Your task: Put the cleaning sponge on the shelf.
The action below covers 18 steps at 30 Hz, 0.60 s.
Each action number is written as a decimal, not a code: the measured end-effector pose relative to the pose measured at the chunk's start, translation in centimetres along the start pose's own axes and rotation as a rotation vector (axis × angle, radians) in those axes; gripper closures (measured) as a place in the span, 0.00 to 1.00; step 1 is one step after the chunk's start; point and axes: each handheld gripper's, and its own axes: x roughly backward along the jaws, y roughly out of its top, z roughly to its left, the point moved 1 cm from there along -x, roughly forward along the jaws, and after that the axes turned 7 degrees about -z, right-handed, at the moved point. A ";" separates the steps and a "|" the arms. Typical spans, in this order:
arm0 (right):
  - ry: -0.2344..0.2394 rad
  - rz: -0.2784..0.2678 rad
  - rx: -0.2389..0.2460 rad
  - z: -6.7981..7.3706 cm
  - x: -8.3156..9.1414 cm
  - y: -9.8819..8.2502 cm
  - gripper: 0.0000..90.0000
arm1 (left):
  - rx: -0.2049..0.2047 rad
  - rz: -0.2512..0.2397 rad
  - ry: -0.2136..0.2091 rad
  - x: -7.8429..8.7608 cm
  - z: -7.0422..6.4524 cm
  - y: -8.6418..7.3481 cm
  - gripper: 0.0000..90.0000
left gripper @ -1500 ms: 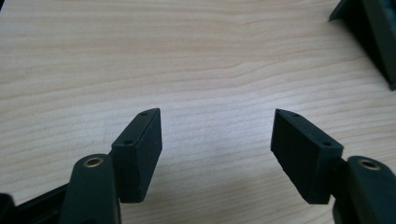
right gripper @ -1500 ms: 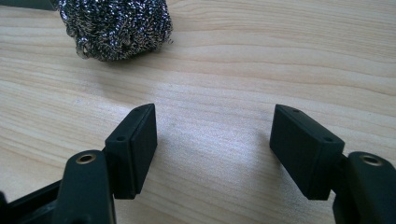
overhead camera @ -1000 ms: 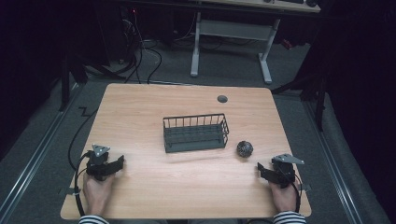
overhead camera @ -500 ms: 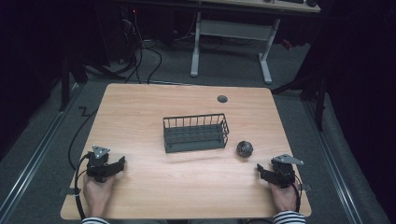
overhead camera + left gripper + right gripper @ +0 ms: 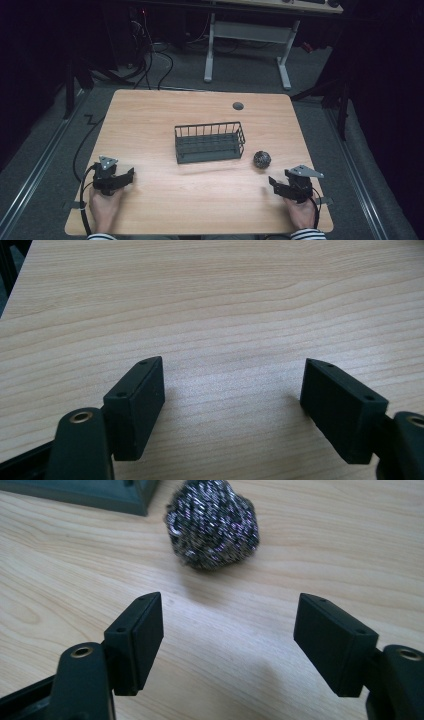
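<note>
My right claw (image 5: 274, 183) rests low on the near right corner of the table (image 5: 150, 115), my hand behind it, pointing inward toward the steel wool scrubber (image 5: 262, 159). Its jaws have just been opening and stand spread with nothing between them; in the right gripper view the steel wool scrubber (image 5: 212, 522) sits on the wood just ahead of the claw (image 5: 227, 637), apart from the pads. My left claw (image 5: 127, 174) lies at the near left corner, also aimed inward. Its jaws have just been opening too and are released wide over bare wood in the left gripper view (image 5: 232, 400). The wire basket (image 5: 210, 142) stands mid-table with nothing in it, the scrubber just beside its right end.
</note>
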 end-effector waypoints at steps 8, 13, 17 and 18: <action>0.041 -0.006 -0.005 0.7 -0.3 1.0 0.25 | 0.022 -0.005 -0.013 0.1 0.2 0.0 0.29; 0.050 -0.011 -0.011 0.8 -0.6 1.4 0.25 | 0.012 0.000 -0.009 0.0 0.1 0.0 0.29; 0.054 -0.009 -0.003 1.1 -0.9 1.9 0.24 | 0.013 -0.002 -0.009 0.0 0.1 0.0 0.29; 0.056 -0.011 0.001 1.1 -1.0 2.1 0.23 | 0.010 0.000 -0.008 0.0 0.1 0.0 0.29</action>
